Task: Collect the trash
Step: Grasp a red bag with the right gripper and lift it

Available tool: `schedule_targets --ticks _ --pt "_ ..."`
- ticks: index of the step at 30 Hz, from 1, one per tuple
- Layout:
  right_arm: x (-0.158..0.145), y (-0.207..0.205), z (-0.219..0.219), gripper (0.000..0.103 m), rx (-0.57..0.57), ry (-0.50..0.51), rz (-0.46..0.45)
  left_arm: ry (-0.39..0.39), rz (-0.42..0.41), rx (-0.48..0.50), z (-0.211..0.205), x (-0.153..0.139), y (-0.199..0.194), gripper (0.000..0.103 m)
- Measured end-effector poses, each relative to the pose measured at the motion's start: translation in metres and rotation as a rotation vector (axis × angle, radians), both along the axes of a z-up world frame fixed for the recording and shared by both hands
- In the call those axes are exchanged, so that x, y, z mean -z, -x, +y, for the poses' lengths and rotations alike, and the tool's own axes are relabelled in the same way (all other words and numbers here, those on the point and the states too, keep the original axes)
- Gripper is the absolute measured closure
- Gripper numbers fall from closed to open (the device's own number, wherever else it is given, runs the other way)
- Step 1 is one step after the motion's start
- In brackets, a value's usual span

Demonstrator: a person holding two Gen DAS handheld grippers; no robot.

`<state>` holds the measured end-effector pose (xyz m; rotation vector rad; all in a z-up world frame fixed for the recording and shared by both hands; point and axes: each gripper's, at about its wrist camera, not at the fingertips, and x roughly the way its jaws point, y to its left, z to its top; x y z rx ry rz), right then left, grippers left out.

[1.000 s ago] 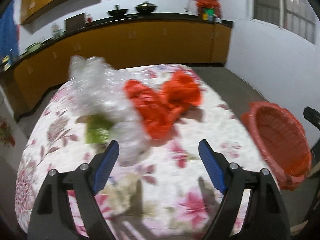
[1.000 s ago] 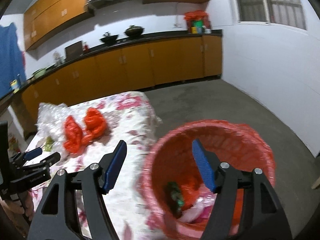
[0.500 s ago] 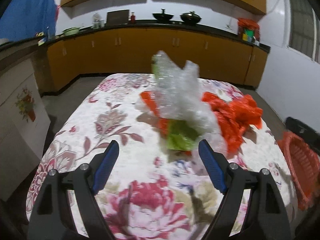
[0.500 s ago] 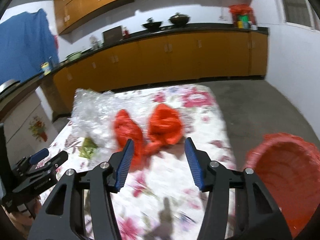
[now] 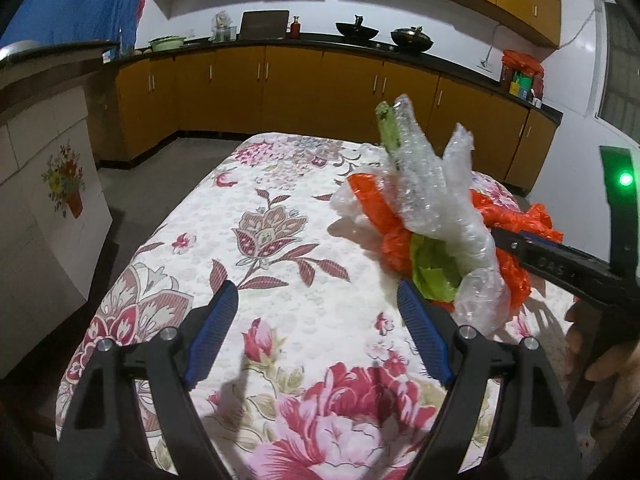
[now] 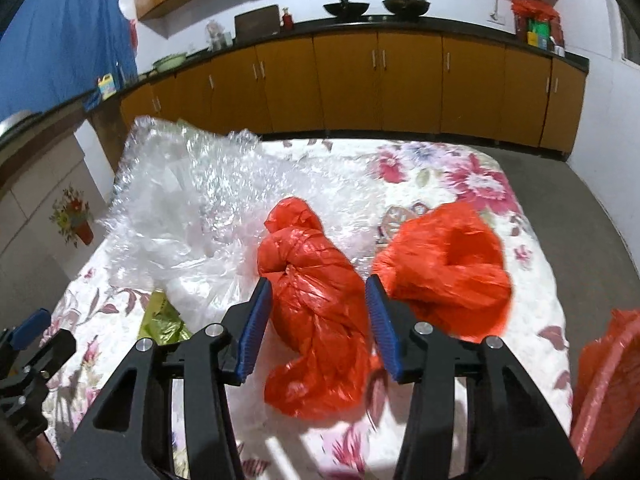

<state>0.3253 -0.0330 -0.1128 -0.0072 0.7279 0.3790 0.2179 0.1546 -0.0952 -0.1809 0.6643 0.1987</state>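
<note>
right claw (image 6: 318, 316) jaws have just been closing, now straddling a crumpled red bag (image 6: 316, 312) on the floral table (image 6: 472, 168); pad contact unclear. left claw (image 5: 316, 332) apart, empty, beside clear bubble wrap (image 5: 436, 204).

The table (image 6: 460, 168) wore a white cloth printed with pink and dark red flowers and olive leaves. On it lay 2 orange-red plastic bags, one at centre (image 6: 316, 312) and one to its right (image 6: 444, 264). At the upper left of the right wrist frame spread clear, glistening bubble wrap (image 6: 192, 208), with a yellow-green wrapper (image 6: 162, 320) below it. The right tool (image 6: 318, 320) and the left tool (image 5: 316, 336) were black with blue ribbed pads. A red basket (image 6: 600, 392) showed at the lower right. Cabinets (image 6: 360, 80) behind were amber-orange under a black top.
</note>
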Motion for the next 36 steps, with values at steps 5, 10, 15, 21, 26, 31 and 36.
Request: schedule_targets --ticks 5,10,15,21,26,31,36 --pt "0.009 -0.006 0.007 0.052 -0.005 0.020 0.023 0.015 0.010 0.001 0.002 0.005 -0.004 0.023" --pt "0.012 -0.009 0.008 0.052 -0.009 0.024 0.040 0.023 0.017 0.013 -0.003 0.008 -0.007 0.023" --pt "0.013 -0.013 0.010 0.052 -0.024 0.017 0.057 0.024 0.021 0.031 -0.012 0.008 -0.008 0.023" --pt "0.008 -0.005 0.006 0.065 -0.052 0.004 0.040 0.015 0.012 0.043 -0.020 0.003 -0.007 0.023" --pt "-0.007 0.018 -0.010 0.065 -0.041 -0.026 -0.022 0.011 0.004 0.051 -0.026 -0.002 -0.007 0.023" --pt "-0.022 0.044 -0.038 0.065 -0.003 -0.055 -0.074 0.020 0.003 0.078 -0.038 -0.004 -0.014 0.023" --pt "-0.029 0.071 -0.071 0.065 0.071 -0.051 -0.112 0.016 -0.005 0.124 -0.065 -0.009 -0.032 0.023"
